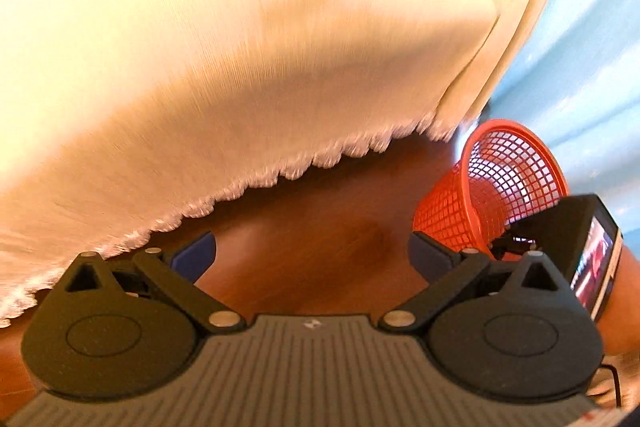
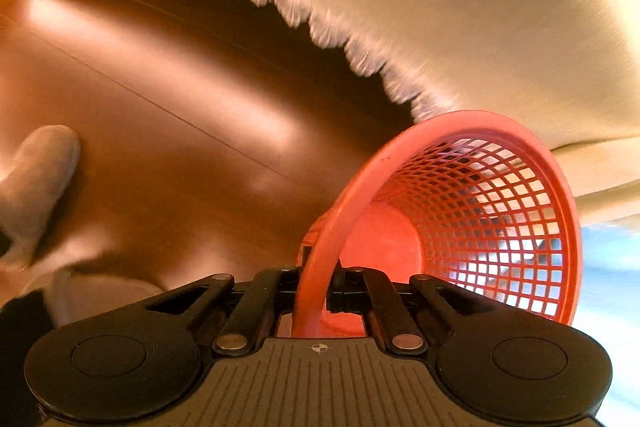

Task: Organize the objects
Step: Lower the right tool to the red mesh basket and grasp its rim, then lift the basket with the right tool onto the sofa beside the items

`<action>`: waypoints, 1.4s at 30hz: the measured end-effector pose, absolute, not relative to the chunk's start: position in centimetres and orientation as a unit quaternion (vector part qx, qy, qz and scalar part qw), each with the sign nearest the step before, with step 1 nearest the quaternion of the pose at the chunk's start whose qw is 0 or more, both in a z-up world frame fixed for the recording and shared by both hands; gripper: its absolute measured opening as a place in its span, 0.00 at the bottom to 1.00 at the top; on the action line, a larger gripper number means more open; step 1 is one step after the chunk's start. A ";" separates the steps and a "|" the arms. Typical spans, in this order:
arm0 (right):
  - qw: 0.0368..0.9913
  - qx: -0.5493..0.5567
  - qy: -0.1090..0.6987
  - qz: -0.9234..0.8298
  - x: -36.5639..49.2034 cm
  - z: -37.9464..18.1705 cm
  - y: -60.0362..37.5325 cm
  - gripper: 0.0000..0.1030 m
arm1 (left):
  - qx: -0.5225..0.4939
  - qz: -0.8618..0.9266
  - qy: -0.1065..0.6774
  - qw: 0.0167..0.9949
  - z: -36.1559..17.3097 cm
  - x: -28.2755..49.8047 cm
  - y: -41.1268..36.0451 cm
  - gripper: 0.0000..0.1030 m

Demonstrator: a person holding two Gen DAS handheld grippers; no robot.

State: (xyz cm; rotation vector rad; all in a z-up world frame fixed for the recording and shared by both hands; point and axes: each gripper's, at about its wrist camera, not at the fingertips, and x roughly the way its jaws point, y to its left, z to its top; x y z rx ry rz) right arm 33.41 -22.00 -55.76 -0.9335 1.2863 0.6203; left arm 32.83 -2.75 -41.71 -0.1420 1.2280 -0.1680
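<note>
While your right gripper (image 2: 318, 291) has its jaws clamped on the rim of the red mesh basket (image 2: 472, 211), the basket is carried tipped over: its long axis runs away from the jaws and its open mouth faces back toward the right wrist camera. It hangs above the brown wooden floor (image 2: 168, 147), just beside the scalloped edge of the cream cloth (image 2: 460, 7). Your left gripper (image 1: 312, 259) has its jaws wide apart and holds nothing; the basket (image 1: 496, 187) lies off to its right, close by. My judgement: the right hand alone decides where it lands, so turn it base-down before setting it anywhere.
</note>
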 end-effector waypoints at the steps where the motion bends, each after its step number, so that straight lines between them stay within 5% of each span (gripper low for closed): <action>1: 0.654 -0.419 0.568 0.272 33.3 -53.4 -21.5 0.00 | -0.073 -0.079 0.573 0.812 -39.4 33.1 -2.2 0.98; 10: 0.682 -0.445 0.543 0.207 35.8 -33.5 -16.4 0.00 | -0.123 -0.083 0.536 0.831 -21.0 36.5 3.8 0.98; 17: 0.689 -0.478 0.512 0.188 41.7 -27.7 -12.4 0.00 | -0.098 -0.077 0.489 0.864 -13.2 42.0 7.5 0.98; 42: 0.633 -0.507 0.562 0.163 61.8 -30.9 -10.9 0.00 | -0.046 -0.075 0.487 0.869 -14.8 65.1 13.9 0.98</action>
